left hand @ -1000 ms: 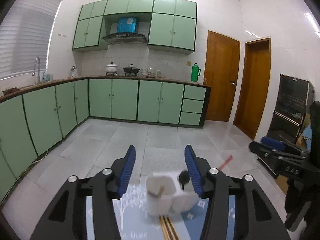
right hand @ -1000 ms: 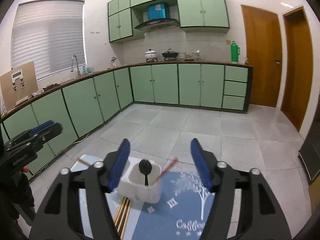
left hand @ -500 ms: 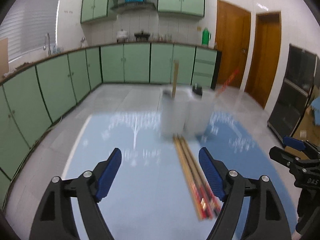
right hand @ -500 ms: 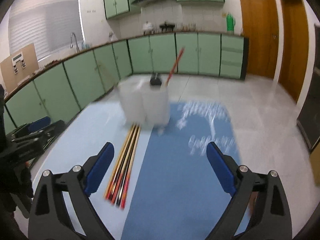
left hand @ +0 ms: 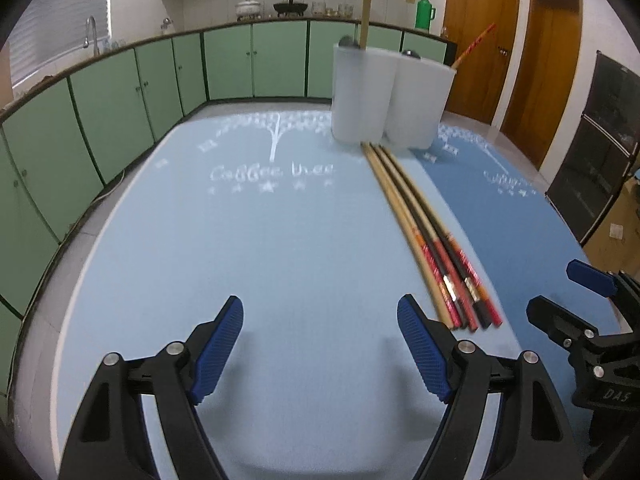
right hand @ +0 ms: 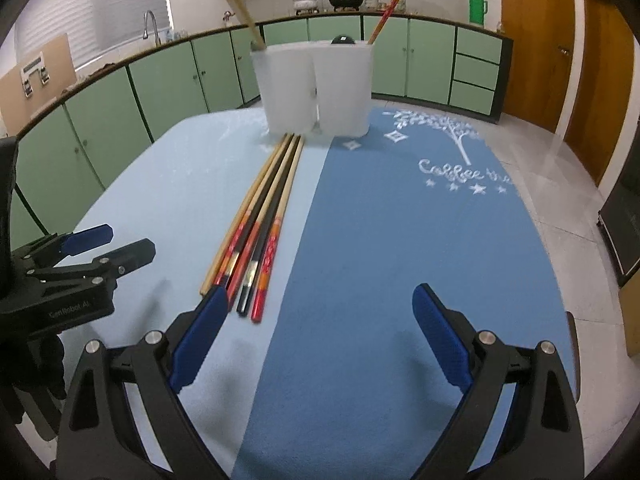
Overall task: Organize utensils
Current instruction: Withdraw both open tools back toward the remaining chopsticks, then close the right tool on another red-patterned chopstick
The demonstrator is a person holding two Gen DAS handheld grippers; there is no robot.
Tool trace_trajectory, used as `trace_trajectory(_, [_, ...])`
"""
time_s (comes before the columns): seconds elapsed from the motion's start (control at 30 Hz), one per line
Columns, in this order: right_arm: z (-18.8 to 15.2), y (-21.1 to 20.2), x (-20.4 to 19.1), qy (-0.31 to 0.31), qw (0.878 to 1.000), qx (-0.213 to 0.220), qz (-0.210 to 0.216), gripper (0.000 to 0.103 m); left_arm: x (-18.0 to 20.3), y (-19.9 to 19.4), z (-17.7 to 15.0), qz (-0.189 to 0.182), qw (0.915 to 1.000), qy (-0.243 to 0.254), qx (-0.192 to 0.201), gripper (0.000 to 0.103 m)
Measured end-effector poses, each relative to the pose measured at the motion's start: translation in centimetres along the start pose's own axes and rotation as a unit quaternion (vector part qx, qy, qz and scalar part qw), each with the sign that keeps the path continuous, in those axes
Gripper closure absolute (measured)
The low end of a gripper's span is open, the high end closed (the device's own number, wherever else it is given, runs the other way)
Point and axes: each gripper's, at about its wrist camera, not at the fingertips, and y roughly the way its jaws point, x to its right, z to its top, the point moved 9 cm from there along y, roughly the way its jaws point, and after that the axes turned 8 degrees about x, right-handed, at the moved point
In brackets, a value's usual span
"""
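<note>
The left gripper (left hand: 320, 344) hovers low over the near edge of the light-blue mat (left hand: 224, 248), its jaws spread wide and holding nothing. Right of it, a bundle of chopsticks (left hand: 424, 236) lies flat along the seam where the light mat meets the darker blue mat (right hand: 400, 240), far tips touching the white two-compartment holder (right hand: 316, 88) at the table's far edge. The holder keeps a wooden chopstick (right hand: 244, 12) in its left compartment, a black spoon (right hand: 343, 40) and a red chopstick (right hand: 390, 10) in its right. The right gripper (right hand: 320, 344) hangs over the dark mat's near edge, jaws wide apart and empty.
</note>
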Motion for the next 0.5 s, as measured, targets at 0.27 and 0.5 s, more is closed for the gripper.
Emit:
trace_trajectory(0.27, [-1.2,1.4,-0.9,-0.013,1.000,-0.028,0.005,0.034,-0.4,0.8,-1.0,0.001,0.9998,0.001,-0.020,0.025])
trace_trajectory(0.5, [-1.4,2.1,-1.7,-0.026,0.999,-0.040,0.008,0.048,-0.3,1.1,-1.1,0.000,0.9997,0.001,-0.025,0.025])
